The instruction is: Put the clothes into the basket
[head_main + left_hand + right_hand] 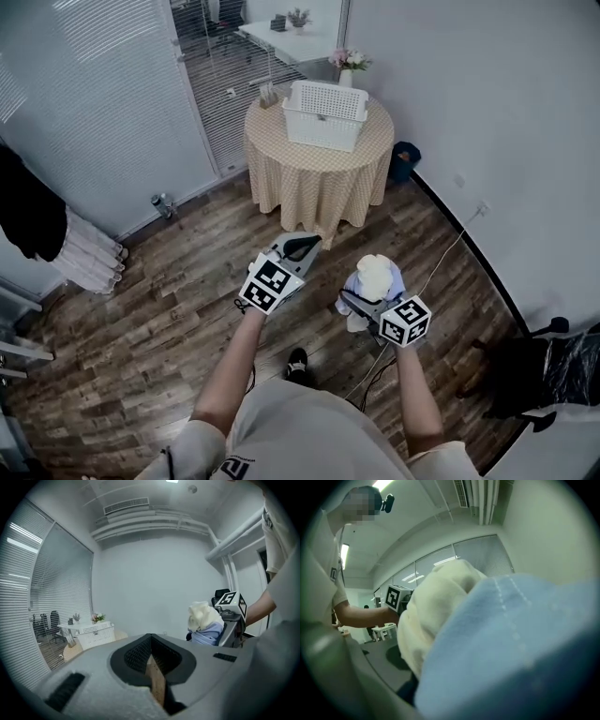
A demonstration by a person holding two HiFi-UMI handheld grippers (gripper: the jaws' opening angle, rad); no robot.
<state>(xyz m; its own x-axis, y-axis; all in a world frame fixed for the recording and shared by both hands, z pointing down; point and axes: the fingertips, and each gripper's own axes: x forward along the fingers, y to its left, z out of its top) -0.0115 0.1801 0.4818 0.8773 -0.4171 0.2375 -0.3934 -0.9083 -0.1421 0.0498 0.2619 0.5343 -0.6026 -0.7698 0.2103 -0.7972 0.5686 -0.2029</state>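
Note:
A white slatted basket point(325, 113) stands on a round table with a checked cloth point(319, 183) ahead of me; the left gripper view also has the basket point(95, 634), far off at the left. My right gripper point(364, 302) is shut on a bundle of clothes point(375, 277), a cream piece on top of a light blue one, held up above the wooden floor. That bundle fills the right gripper view, with the cream cloth point(436, 606) beside the blue cloth point(520, 653). My left gripper point(302, 247) is beside it, shut and holding nothing.
A vase of flowers point(349, 62) stands behind the basket. A dark bin point(405, 159) sits right of the table, a black bag point(553, 370) by the right wall. Glass partitions with blinds run along the left, and a dark garment point(28, 211) hangs there.

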